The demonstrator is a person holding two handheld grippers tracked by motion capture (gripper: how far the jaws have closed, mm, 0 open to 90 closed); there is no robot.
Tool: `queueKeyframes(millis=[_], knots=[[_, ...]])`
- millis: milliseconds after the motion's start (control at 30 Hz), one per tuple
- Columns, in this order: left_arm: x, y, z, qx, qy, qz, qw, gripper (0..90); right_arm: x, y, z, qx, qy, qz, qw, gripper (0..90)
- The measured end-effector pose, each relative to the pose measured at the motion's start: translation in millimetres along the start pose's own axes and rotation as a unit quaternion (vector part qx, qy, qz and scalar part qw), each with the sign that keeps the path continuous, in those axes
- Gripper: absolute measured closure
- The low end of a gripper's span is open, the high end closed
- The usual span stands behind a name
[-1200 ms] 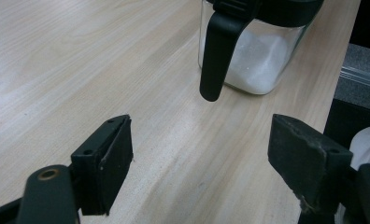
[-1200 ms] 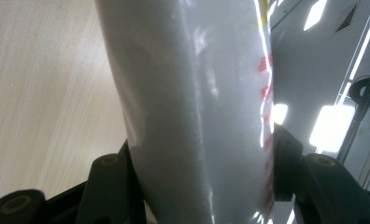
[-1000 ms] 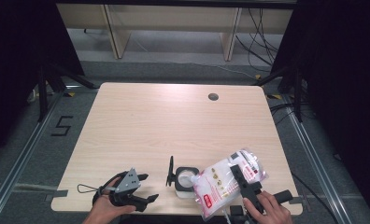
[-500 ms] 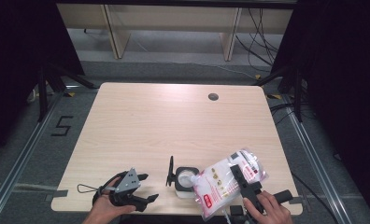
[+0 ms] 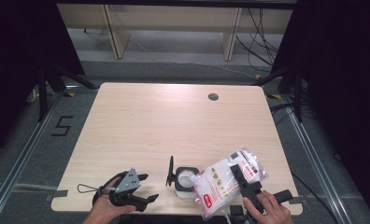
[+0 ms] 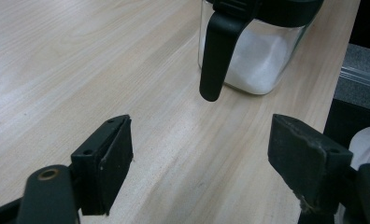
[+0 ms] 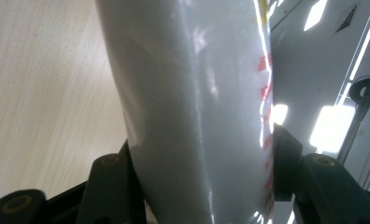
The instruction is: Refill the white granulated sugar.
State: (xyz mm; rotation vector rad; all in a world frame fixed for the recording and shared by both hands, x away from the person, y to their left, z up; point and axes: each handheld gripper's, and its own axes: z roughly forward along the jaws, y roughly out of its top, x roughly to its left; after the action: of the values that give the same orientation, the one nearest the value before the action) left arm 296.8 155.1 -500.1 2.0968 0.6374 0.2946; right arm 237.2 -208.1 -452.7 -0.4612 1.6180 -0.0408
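A white pouch with red print (image 5: 220, 183) hangs tilted above the table's front edge, and my right gripper (image 5: 238, 174) is shut on it. In the right gripper view the pouch (image 7: 197, 102) bulges between both jaws of the right gripper (image 7: 202, 172). Its lower corner leans over a clear jar (image 5: 185, 180) of white powder, whose black lid (image 5: 170, 171) stands flipped up. My left gripper (image 5: 148, 187) rests open at the front left, apart from the jar. In the left gripper view the left gripper (image 6: 199, 163) holds nothing, with the jar (image 6: 258, 65) and a black tab (image 6: 218, 51) ahead.
The light wooden table (image 5: 174, 121) has a round cable hole (image 5: 213, 97) at the back right. Dark floor with metal rails surrounds it, and pale shelving (image 5: 174, 23) stands behind. The jar and pouch sit close to the front edge.
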Motion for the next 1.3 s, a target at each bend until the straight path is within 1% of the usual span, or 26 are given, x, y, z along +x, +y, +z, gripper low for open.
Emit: queueKeyframes(millis=[300, 400, 733, 767, 833, 867, 1100, 1200, 1300], knots=[[-0.2, -0.1, -0.1, 0.0, 0.0, 0.001, 1.0, 21.9, -0.6, 0.3, -0.4, 0.001, -0.003, -0.006, 1.0, 49.3], [-0.8, -0.2, 0.6, -0.001, -0.001, -0.002, 1.0, 21.9, -0.8, 0.3, -0.1, 0.0, -0.002, -0.006, 1.0, 49.4], [-0.7, -0.1, 0.1, -0.001, -0.001, -0.001, 1.0, 21.9, -0.1, 0.1, 0.0, 0.001, -0.001, -0.003, 1.0, 49.5], [-0.3, 0.0, -0.1, 0.001, 0.0, 0.002, 1.0, 21.8, -0.3, 0.2, 0.0, 0.001, 0.0, -0.003, 1.0, 49.5], [-0.1, 0.0, 0.0, 0.001, 0.0, 0.001, 1.0, 21.8, -0.5, 0.1, 0.0, 0.0, 0.0, -0.004, 1.0, 49.5], [-0.6, -0.1, 0.3, -0.002, -0.001, -0.002, 1.0, 21.8, -0.5, 0.1, 0.2, 0.001, -0.001, -0.004, 1.0, 49.5], [-0.2, 0.0, -0.1, 0.001, 0.0, 0.001, 1.0, 21.9, -0.6, 0.2, 0.1, 0.001, -0.004, -0.007, 1.0, 49.6], [-0.6, -0.1, 0.3, -0.002, 0.0, -0.002, 1.0, 21.8, -0.4, 0.0, 0.1, 0.0, -0.006, -0.008, 0.9999, 49.6], [-0.3, 0.1, -0.2, 0.001, 0.0, 0.002, 1.0, 21.9, -0.5, 0.0, 0.0, 0.0, -0.006, -0.01, 0.9999, 49.6]])
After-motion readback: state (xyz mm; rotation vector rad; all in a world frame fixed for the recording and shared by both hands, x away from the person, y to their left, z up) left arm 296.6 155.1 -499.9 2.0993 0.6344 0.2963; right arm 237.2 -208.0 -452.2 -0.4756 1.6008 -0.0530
